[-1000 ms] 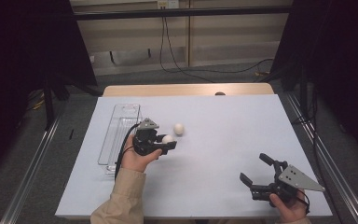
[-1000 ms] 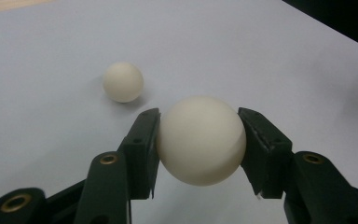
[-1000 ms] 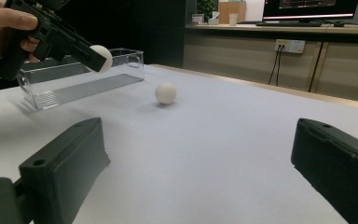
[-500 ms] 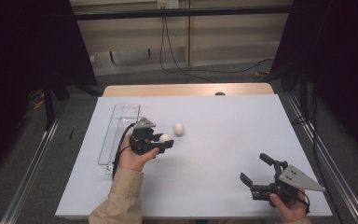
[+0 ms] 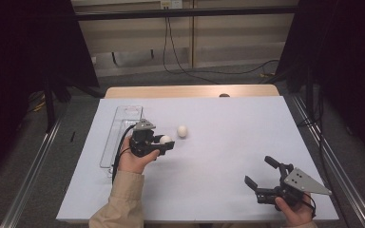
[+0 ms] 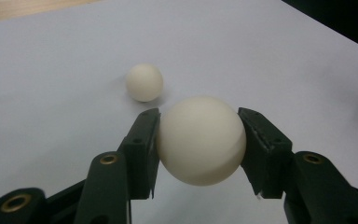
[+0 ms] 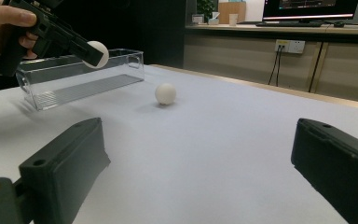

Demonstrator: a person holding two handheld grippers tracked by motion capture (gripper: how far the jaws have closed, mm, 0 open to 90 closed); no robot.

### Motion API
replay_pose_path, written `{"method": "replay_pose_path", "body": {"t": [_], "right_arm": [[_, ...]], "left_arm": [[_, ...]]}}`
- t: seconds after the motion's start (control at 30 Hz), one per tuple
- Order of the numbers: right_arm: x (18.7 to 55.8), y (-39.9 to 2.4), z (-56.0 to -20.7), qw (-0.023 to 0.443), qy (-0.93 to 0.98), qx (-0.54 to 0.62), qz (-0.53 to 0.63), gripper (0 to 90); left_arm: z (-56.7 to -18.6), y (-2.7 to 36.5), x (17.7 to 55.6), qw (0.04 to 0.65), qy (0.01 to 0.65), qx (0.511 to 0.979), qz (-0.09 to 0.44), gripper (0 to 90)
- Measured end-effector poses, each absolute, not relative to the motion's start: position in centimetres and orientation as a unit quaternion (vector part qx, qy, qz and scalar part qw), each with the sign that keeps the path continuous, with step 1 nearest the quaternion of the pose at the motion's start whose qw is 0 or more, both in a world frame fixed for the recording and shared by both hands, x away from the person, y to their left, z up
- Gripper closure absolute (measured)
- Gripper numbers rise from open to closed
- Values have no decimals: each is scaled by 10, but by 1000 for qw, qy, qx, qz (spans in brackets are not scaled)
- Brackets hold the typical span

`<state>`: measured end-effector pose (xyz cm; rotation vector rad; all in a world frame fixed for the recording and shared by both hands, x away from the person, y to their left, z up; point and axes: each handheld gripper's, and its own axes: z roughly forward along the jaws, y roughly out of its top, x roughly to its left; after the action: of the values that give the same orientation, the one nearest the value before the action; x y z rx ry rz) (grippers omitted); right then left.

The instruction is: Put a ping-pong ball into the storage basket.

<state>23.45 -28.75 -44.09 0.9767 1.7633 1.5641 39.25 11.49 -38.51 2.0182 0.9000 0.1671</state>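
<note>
Unmoved since earlier: left gripper (image 5: 164, 144) jaws pinching 1 ball (image 6: 200, 140) above surface (image 5: 228, 137); right gripper (image 5: 261, 173) jaws spread, holding nothing.

No legible text, label, brand, number or sign anywhere. Monitor screens (image 7: 318, 8) at far wall in right gripper view: bright content, too small and blurred to read. Wall socket plate (image 7: 288, 45): unmarked.

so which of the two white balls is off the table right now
The ball clamped in the left tool, held above the sheet. The other ball lies loose on the white table, touched by nothing.
</note>
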Motion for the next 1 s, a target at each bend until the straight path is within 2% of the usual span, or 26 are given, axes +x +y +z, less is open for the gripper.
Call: {"method": "replay_pose_path", "body": {"t": [1.0], "right_arm": [[235, -288, -441, 291, 661, 366, 586, 24]], "left_arm": [[-383, 131, 395, 447, 379, 806, 86, 508]]}}
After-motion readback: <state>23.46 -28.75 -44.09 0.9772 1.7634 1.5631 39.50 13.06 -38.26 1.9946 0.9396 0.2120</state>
